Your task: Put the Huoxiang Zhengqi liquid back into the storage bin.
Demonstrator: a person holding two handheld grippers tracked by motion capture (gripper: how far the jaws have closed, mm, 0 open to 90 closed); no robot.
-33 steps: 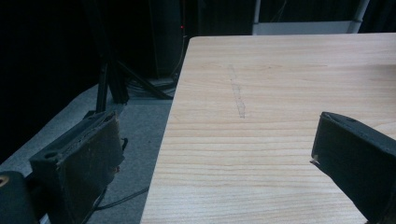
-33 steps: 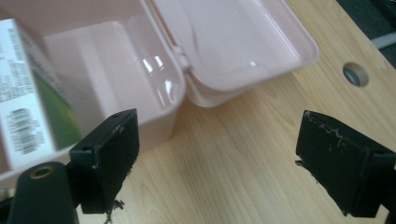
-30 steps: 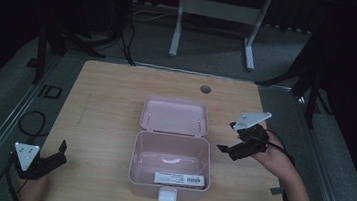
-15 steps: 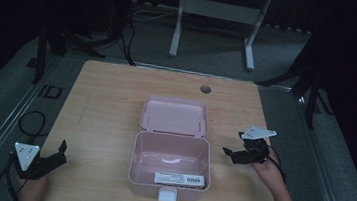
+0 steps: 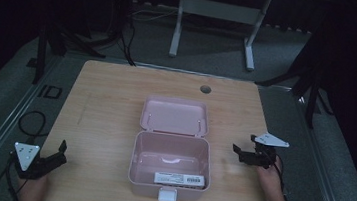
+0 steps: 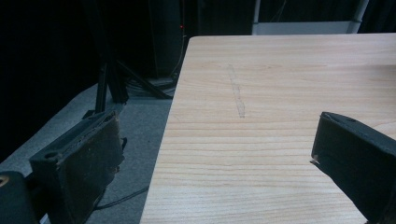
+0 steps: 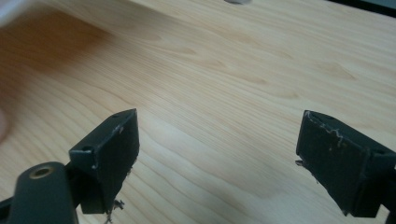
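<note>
A pink plastic box (image 5: 169, 166) sits open in the middle of the wooden table (image 5: 111, 103), its lid (image 5: 175, 116) laid flat behind it. A white label (image 5: 180, 179) lies inside along the front wall. My left gripper (image 5: 60, 151) rests at the table's front left corner, open and empty; in the left gripper view its jaws stand wide apart (image 6: 210, 158) over the table's left edge. My right gripper (image 5: 241, 152) is low over the table to the right of the box, open with nothing between its jaws (image 7: 217, 158).
A round cable hole (image 5: 206, 89) sits near the table's far edge. Grey floor surrounds the table, with black stand legs (image 5: 52, 42) at the left and a white frame (image 5: 215, 14) behind. A cable (image 5: 31, 120) loops on the floor at the left.
My right gripper has moved down and toward the front right of the table, away from the lid. The left gripper has stayed put.
</note>
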